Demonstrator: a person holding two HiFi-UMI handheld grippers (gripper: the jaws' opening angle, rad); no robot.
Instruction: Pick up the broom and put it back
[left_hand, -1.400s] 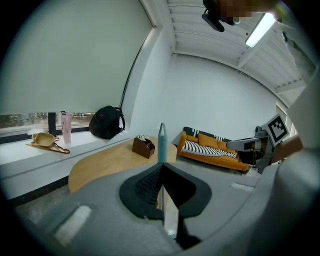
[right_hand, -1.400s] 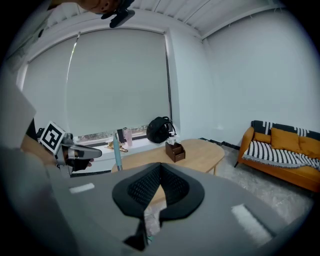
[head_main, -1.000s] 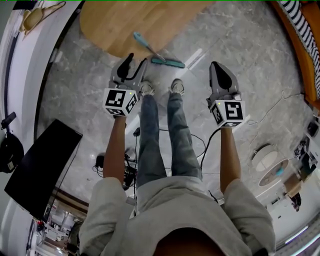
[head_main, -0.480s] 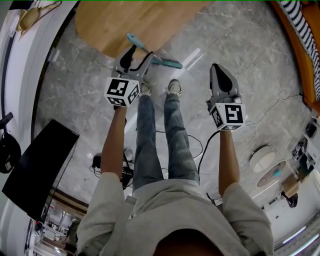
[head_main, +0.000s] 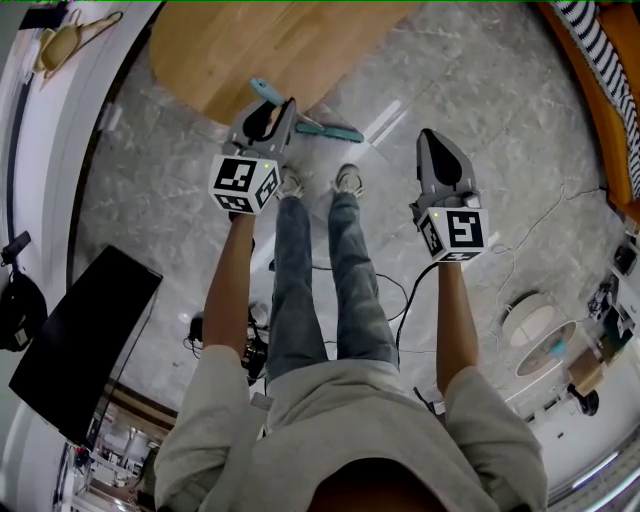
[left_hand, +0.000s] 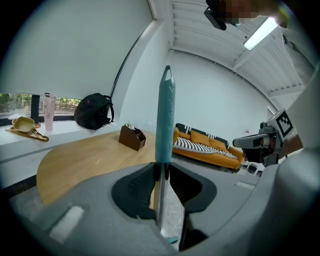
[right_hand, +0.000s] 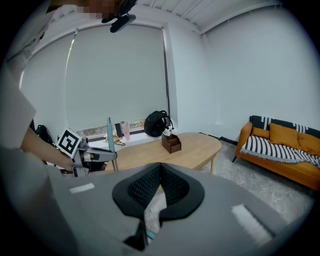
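Note:
The broom stands upright by the table edge: a teal grip on a thin metal rod, with its teal head on the floor. My left gripper has just been closing, and its pads now press on the rod just under the teal grip. The left gripper points slightly down. My right gripper hangs to the right of the person's feet, its jaws shut with nothing between them. In the right gripper view the left gripper holds the broom upright.
An oval wooden table lies just ahead, with a brown box on it. A black bag rests on the window ledge. An orange sofa stands at right. A black panel and cables lie on the floor.
The left gripper moved forward to the broom, opened wide around the handle, then closed on it. The right gripper stayed where it was.

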